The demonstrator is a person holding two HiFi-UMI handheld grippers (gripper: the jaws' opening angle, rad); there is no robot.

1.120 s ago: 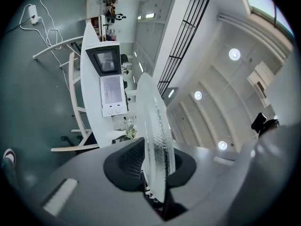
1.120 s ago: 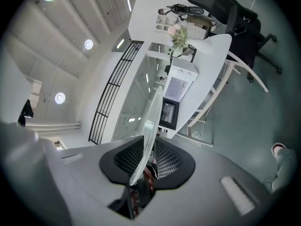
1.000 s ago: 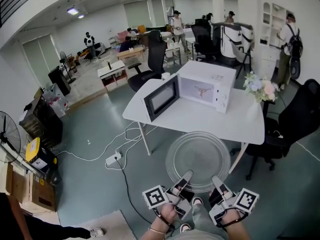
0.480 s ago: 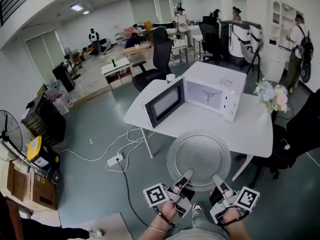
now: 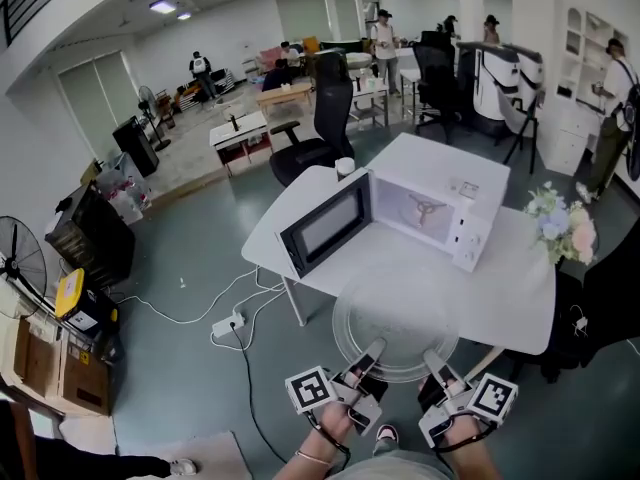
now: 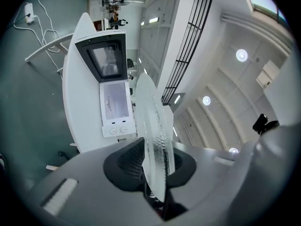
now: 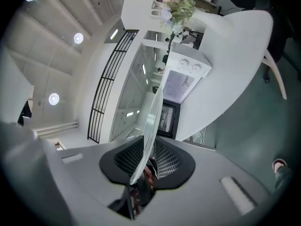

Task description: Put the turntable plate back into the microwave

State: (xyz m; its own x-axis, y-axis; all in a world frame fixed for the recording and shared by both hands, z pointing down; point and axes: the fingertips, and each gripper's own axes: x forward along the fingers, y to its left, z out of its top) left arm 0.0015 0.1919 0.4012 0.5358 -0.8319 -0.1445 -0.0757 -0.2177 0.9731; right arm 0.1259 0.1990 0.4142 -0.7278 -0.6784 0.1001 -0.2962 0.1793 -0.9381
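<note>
Turntable plate (image 5: 397,316) rim between both jaws

Left gripper (image 5: 372,352), right gripper (image 5: 432,358): grey bodies, black ribbed pads (image 6: 126,160), white cubes (image 5: 311,391) with black square markers

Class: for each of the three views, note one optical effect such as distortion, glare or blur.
Head view: fisheye curves the table edges; the clear turntable plate looks faint. Left gripper view: dark round vignette, plate rim soft up close. Right gripper view: same vignette, ceiling lights glare.
</note>
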